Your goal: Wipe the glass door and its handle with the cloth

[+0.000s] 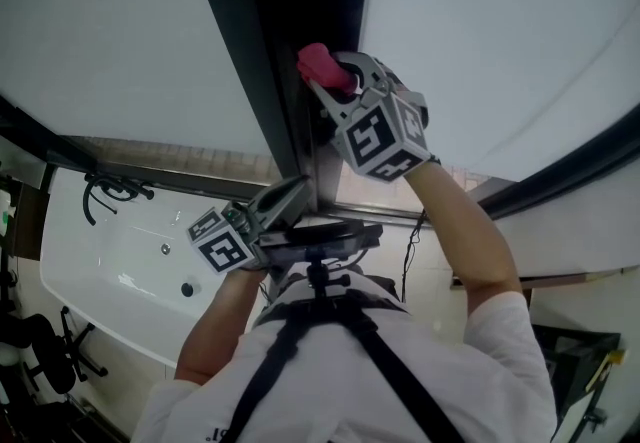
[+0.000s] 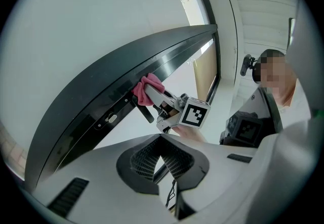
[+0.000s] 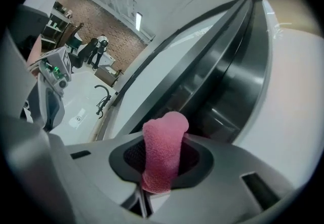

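Pressing the pink cloth (image 1: 322, 65) to the dark door frame (image 1: 262, 61) at upper centre, the right gripper (image 1: 338, 73) clamps it in its fingers; steady, even pressure along the glass door (image 1: 480, 31) looks best. Left gripper (image 2: 162, 143) fingers closed, empty, lower left.

Mock bathroom set inside a bigger hall: white bathtub (image 1: 110, 276) with black faucet (image 1: 106, 193), dark-framed glass door (image 1: 265, 61), brick wall (image 3: 114, 32) and strip light (image 3: 138, 20) behind.
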### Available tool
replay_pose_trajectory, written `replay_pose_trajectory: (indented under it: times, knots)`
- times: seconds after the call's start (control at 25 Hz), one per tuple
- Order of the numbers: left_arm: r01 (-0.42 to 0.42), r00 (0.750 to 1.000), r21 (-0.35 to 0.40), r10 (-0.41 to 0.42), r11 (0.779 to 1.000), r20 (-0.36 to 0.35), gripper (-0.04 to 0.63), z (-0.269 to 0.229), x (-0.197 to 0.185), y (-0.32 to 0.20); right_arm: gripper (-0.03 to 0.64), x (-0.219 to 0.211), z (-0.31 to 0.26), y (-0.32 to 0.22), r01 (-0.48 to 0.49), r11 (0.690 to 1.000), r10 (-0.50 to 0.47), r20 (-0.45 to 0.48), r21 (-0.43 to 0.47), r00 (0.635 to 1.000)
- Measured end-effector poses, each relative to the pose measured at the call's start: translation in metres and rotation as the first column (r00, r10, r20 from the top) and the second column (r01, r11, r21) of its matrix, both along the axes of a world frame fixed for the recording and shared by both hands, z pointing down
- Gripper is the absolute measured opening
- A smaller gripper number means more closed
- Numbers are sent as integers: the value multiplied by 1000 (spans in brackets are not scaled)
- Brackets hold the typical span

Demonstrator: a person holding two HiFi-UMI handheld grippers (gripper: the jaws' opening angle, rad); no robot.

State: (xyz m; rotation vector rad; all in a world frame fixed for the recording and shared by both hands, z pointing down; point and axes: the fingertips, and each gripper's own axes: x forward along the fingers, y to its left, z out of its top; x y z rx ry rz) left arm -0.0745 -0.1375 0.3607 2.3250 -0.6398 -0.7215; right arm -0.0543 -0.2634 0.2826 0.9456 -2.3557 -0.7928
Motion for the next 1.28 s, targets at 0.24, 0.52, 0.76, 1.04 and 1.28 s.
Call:
replay_pose_trajectory:
  times: [0.24, 0.52, 0.76, 1.04, 1.28]
  knots:
    - [-1, 1000, -9, 1, 1000, -6, -8, 3, 0, 1, 94, 2, 25, -11, -24, 981, 28, 19, -193, 999]
    - [-18, 1000, -6, 18, 1000, -5, -8, 1, 3, 0, 93, 6, 27, 3, -10, 995, -4, -139, -100, 990]
    - [-18, 1000, -8, 18, 1000, -9, -8, 3, 0, 4, 94, 40, 36, 26, -32, 999, 26, -207, -25, 978]
    - [-36, 999, -13, 36, 999, -15, -8, 5, 4, -1, 94, 88, 39, 26, -98, 994, 86, -228, -41, 970]
    - [-36, 999, -20, 36, 999, -23, -8, 8, 6, 4, 94, 98, 32, 37, -129, 989, 146, -308, 73, 940]
